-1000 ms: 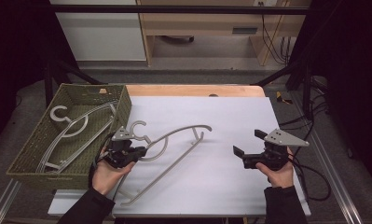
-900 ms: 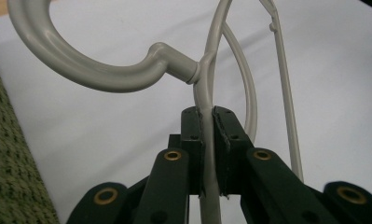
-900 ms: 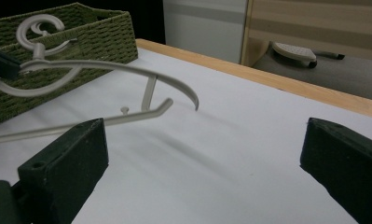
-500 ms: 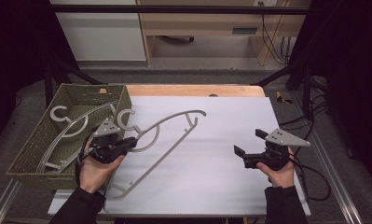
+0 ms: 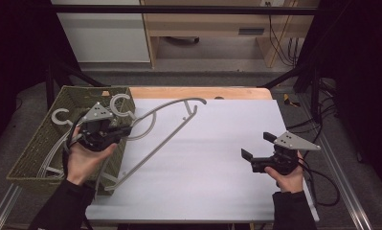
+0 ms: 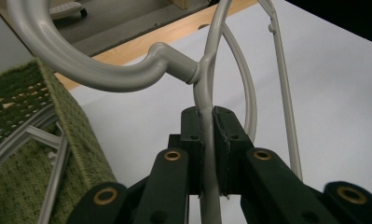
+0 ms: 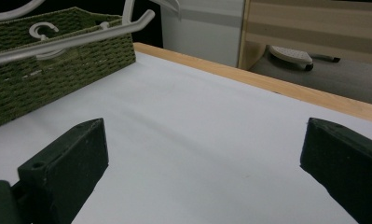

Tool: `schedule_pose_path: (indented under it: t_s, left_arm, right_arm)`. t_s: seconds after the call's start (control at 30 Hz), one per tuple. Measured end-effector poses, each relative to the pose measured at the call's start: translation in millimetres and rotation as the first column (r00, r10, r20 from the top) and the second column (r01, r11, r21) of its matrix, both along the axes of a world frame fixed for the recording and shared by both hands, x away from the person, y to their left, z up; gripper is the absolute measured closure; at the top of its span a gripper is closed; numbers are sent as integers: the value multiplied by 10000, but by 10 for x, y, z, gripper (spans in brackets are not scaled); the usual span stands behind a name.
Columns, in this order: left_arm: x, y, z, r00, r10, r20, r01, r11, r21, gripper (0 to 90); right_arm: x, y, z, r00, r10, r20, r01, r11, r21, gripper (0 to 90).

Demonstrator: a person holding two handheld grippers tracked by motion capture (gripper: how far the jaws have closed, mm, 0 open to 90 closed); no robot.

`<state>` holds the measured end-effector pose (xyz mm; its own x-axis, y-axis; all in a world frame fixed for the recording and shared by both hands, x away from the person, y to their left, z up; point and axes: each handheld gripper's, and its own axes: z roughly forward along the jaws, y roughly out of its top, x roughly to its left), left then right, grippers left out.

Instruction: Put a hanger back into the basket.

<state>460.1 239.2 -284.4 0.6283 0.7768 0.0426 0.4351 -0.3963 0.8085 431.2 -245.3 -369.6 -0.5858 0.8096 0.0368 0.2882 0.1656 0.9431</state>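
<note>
A: Item one, the left gripper [image 5: 113, 133]. Position?

B: At about 9 o'clock on the table, over the right-hand rim of the green woven basket [image 5: 33, 155]. Held from below by the person's left hand [image 5: 85, 158], grey three-cornered plate uppermost.

A: Condition of its jaws?

B: Closed tight on the grey hanger [image 5: 167, 136]. In the left gripper view the two black pads pinch the hanger's rod [image 6: 207, 135] just below the point where the hook [image 6: 81, 70] branches off.

A: Item two, that hanger. Location?

B: Lifted clear of the white tabletop [image 5: 217, 163] at the hook end. Hook at roughly 10 o'clock, above the basket's near corner. The arched shoulder runs up toward 12 o'clock. The straight bar slants down to about 7 o'clock, and its low end lies beside the basket's front corner. Whether that end touches the table, I cannot tell.

A: Item three, basket contents?

B: At least one more grey hanger [image 5: 61, 116], its hook showing at the far-left corner and its rods lying along the bottom.

A: Item four, the right gripper [image 5: 259, 152]?

B: At about 4 o'clock, well apart from the hanger, held in the person's right hand [image 5: 286, 175]. Jaws spread wide, nothing between them. The right gripper view shows bare white table between the two black pads.
</note>
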Motion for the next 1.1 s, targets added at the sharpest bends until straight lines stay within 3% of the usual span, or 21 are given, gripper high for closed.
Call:
schedule_pose_path:
  t_s: [0.2, 0.37, 0.53, 0.8, 1.0, 1.1]
  left_arm:
    - [108, 215, 144, 9996, 264, 92, -264, 9997, 14, 829]
    - [223, 472, 297, 9967, 605, 544, -612, 9981, 107, 828]
    - [323, 673, 355, 9931, 1043, 540, -1057, 9941, 232, 828]
    - [456, 930, 310, 9884, 1396, 606, -1417, 9894, 313, 828]
    - [593, 1102, 230, 9858, 1581, 565, -1622, 9836, 788, 828]
    - [668, 1215, 161, 9844, 1676, 526, -1707, 9835, 598, 828]
  right_arm:
    - [6, -3, -4, 10000, 23, 31, -22, 10000, -80, 10]
    - [8, -2, -6, 10000, 11, 31, -10, 9999, -104, 10]
    - [3, -9, 0, 10000, -46, 23, 47, 10000, -49, 10]
    - [19, -6, -17, 10000, -56, -34, 56, 9999, -101, 9]
    - [43, -4, -42, 9999, -54, -104, 52, 9998, -171, 9]
    - [49, -6, -49, 9999, -78, -141, 75, 9998, -199, 10]
